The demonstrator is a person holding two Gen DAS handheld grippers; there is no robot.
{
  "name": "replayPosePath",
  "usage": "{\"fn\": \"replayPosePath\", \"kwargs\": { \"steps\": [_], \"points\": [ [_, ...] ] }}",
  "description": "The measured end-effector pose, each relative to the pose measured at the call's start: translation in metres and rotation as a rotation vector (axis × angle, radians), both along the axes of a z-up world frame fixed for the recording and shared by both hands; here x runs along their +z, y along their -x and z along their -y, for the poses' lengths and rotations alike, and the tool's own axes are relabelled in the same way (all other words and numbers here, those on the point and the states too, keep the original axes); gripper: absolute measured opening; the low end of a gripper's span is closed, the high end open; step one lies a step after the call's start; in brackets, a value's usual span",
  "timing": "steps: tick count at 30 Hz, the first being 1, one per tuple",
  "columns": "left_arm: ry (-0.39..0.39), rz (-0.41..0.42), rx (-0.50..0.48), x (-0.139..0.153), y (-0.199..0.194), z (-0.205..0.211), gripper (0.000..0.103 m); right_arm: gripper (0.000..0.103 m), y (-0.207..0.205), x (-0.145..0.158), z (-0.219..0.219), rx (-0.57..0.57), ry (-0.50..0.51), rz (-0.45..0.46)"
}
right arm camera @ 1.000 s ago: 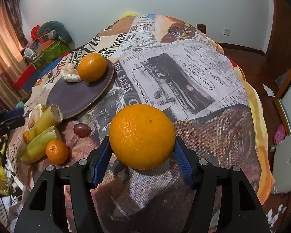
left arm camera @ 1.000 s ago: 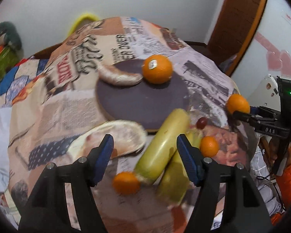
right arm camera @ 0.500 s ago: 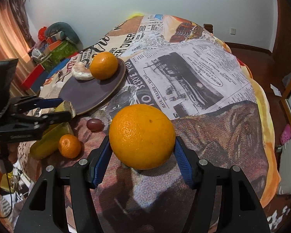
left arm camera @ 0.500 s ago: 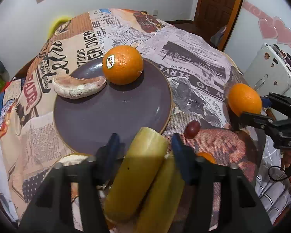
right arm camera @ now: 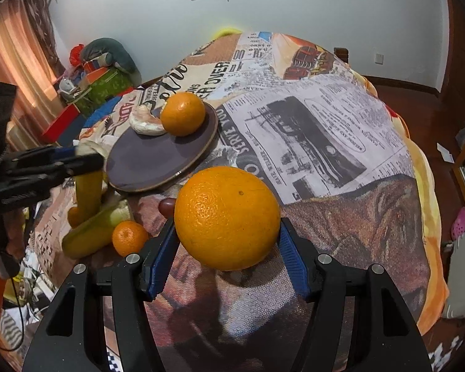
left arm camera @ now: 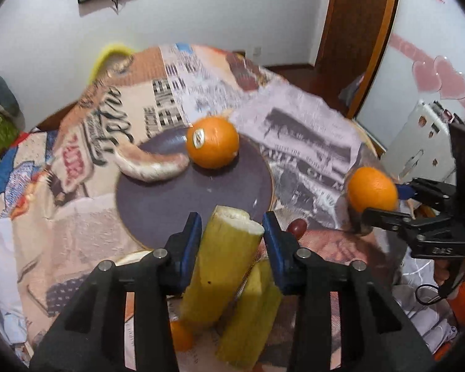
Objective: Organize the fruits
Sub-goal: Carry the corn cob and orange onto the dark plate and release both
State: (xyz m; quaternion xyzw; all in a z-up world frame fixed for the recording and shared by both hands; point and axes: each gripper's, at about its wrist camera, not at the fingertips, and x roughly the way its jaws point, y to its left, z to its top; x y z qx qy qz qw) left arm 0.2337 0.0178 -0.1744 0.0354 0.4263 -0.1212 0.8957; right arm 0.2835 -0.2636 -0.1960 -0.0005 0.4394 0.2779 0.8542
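- We are in the middle of gathering the fruits onto the dark plate (left arm camera: 158, 217), which sits on the worktop (right arm camera: 341, 155) under a newspaper-print cloth.
- Our left tongs (left arm camera: 231, 232) are clenched on a yellow-green stalk piece (left arm camera: 223, 263). It hangs just in front of the plate, with its cut end pointing up toward the plate.
- Our right tongs (right arm camera: 226, 248) are clenched on a big orange (right arm camera: 227, 218). It is held in the air to the right of the plate.
- On the plate there is a second orange with a sticker (left arm camera: 212, 142) and a pale curved piece (left arm camera: 152, 167), touching each other at the far side.
- Near the plate's front edge lie another stalk piece (left arm camera: 251, 310), a small orange fruit (right arm camera: 129, 238) and a dark red grape (left arm camera: 297, 227).
- We think the next move is to carry the stalk piece over the bare part of the plate and let go gently, so it does not roll.
- A second ago our left tongs were wide apart around the stalk piece, which lay on the cloth. Now it is gripped and lifted. The big orange has stayed gripped the whole time.
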Motion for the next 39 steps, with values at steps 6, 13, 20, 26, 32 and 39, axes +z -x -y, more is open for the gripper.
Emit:
{"fn": "replayPosePath", "kwargs": {
  "steps": [6, 13, 20, 26, 32, 39],
  "points": [
    [0.014, 0.038, 0.028, 0.017, 0.021, -0.013, 0.037, 0.060, 0.002, 0.014, -0.006, 0.006, -0.021, 0.037],
    [0.053, 0.096, 0.045, 0.036, 0.029, -0.020, 0.037, 0.060, 0.003, 0.029, -0.018, 0.023, -0.033, 0.076],
    [0.076, 0.155, 0.045, 0.052, 0.026, -0.020, 0.036, 0.060, -0.003, 0.036, -0.031, 0.041, -0.042, 0.103],
    [0.098, 0.165, 0.045, 0.053, 0.018, -0.020, 0.036, 0.060, -0.012, 0.036, -0.042, 0.054, -0.044, 0.114],
    [0.120, 0.140, 0.028, 0.039, 0.002, -0.014, 0.036, 0.060, -0.025, 0.032, -0.054, 0.067, -0.044, 0.109],
    [0.167, 0.094, 0.051, 0.019, -0.023, -0.020, 0.036, 0.060, -0.041, 0.018, -0.068, 0.086, -0.027, 0.083]
  ]
}}
